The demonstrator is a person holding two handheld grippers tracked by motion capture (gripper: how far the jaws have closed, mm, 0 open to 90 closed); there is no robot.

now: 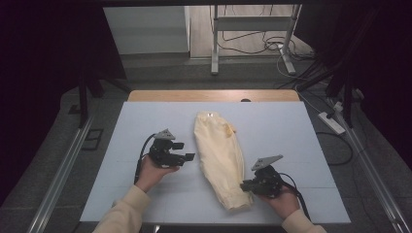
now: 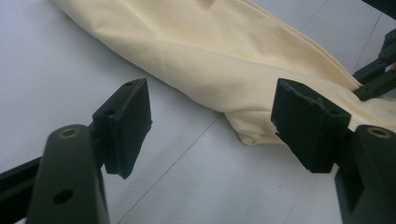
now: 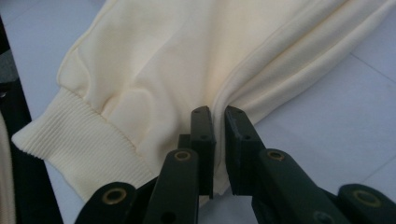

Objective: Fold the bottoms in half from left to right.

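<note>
A folded cream garment point(image 1: 221, 158) with a ribbed cuff point(image 3: 79, 144) lies lengthwise in the middle of the white table point(image 1: 145, 121). My right gripper point(image 1: 248, 185) sits at the garment's near right edge, its jaws pinched on a fold of the cream fabric point(image 3: 218, 116). My left gripper point(image 1: 187, 151) hovers just left of the garment, jaws wide apart with nothing between them point(image 2: 210, 121). The cloth point(image 2: 224, 51) lies beyond its fingertips.
The white table has a wooden strip point(image 1: 214, 95) along its far edge. Beyond it are a metal stand point(image 1: 214, 39), cables point(image 1: 262, 43) and a power strip point(image 1: 331, 122) on the floor. Dark curtains flank both sides.
</note>
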